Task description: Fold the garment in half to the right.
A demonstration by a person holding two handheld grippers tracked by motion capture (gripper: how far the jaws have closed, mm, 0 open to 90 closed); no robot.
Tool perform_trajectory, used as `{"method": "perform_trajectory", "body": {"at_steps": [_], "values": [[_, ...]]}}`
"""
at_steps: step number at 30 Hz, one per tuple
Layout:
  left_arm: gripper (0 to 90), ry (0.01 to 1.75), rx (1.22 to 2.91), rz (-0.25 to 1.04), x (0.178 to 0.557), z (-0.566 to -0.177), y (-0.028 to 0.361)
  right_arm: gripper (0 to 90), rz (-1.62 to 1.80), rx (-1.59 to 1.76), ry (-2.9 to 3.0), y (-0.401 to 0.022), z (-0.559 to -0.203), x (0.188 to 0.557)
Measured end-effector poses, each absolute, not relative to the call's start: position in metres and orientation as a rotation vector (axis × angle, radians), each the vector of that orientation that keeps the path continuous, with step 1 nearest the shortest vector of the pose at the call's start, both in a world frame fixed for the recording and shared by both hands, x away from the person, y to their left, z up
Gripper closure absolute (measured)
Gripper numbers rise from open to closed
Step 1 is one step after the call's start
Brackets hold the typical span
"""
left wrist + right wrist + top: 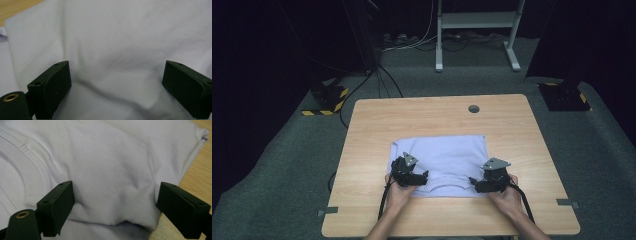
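Two grippers, left point(424, 176) and right point(473, 181), sit spread at 7 and 5 o'clock on the folded shirt point(447, 157) at the table's point(377, 120) centre. We judge a fold begins; next, we pinch both shoulders. Layers beneath stay hidden.

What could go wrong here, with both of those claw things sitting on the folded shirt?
1. The right gripper has its jaws wide open over several folded layers of the shirt; closing now might catch only the top layer, and the fold could fall apart.
2. The left gripper is also open over loose, wrinkled cloth, so the two sides may lift unevenly.
3. The shirt lies near the table front, so a pull could drag it off.
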State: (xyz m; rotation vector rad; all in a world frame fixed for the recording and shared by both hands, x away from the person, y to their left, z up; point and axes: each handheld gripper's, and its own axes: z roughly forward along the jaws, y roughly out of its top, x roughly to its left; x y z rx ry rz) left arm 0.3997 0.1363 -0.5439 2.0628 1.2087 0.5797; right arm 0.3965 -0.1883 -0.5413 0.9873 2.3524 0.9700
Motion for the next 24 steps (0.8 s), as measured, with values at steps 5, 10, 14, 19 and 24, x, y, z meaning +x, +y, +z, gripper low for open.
{"method": "perform_trajectory", "body": {"at_steps": [5,10,14,19,24], "values": [[8.6,1.259,2.003,0.567,0.395,-0.541,0.150,13.5,0.968,0.988,2.317,-0.196,-0.534,0.395],[9.9,1.266,2.014,0.591,0.395,-0.542,0.151,13.0,0.938,0.943,2.356,-0.197,-0.537,0.384],[10.2,1.269,2.024,0.595,0.396,-0.544,0.154,12.8,0.957,0.985,2.351,-0.205,-0.542,0.385],[10.7,1.268,2.024,0.597,0.397,-0.544,0.162,12.8,0.957,0.984,2.323,-0.213,-0.543,0.386],[10.8,1.273,2.027,0.593,0.398,-0.544,0.167,13.0,0.964,1.001,2.307,-0.221,-0.544,0.388]]}}
